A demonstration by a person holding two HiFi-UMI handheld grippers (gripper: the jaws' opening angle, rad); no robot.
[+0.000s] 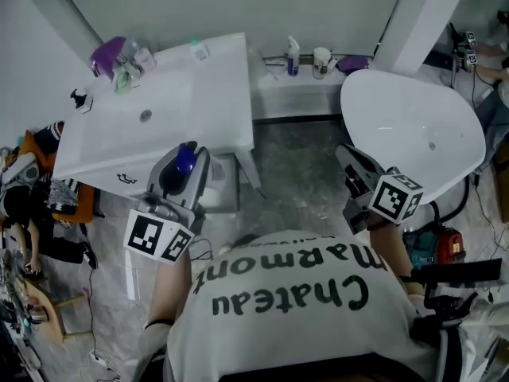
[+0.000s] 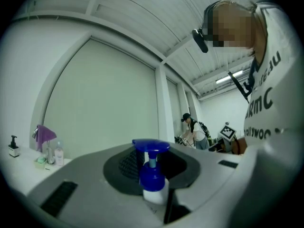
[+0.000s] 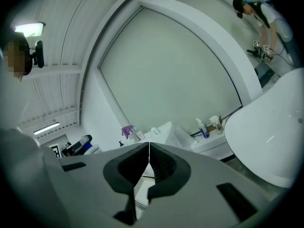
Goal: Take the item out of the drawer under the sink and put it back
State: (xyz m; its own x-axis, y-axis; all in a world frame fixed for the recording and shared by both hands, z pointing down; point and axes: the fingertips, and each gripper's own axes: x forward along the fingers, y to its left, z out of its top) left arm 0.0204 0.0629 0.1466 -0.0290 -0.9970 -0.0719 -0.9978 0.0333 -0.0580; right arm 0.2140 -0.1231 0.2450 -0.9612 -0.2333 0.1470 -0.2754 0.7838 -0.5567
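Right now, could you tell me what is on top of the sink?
At the sink's back: a purple item, small bottles. The left gripper, holding a pump bottle, hides part of its front.

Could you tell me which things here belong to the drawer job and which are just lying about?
Part of the job:
- pump bottle, clamped in the left gripper
- sink unit
- right gripper, shut and empty

Just lying about:
- bathtub
- spray bottle and mug on the ledge
- purple item at the sink unit's back corner
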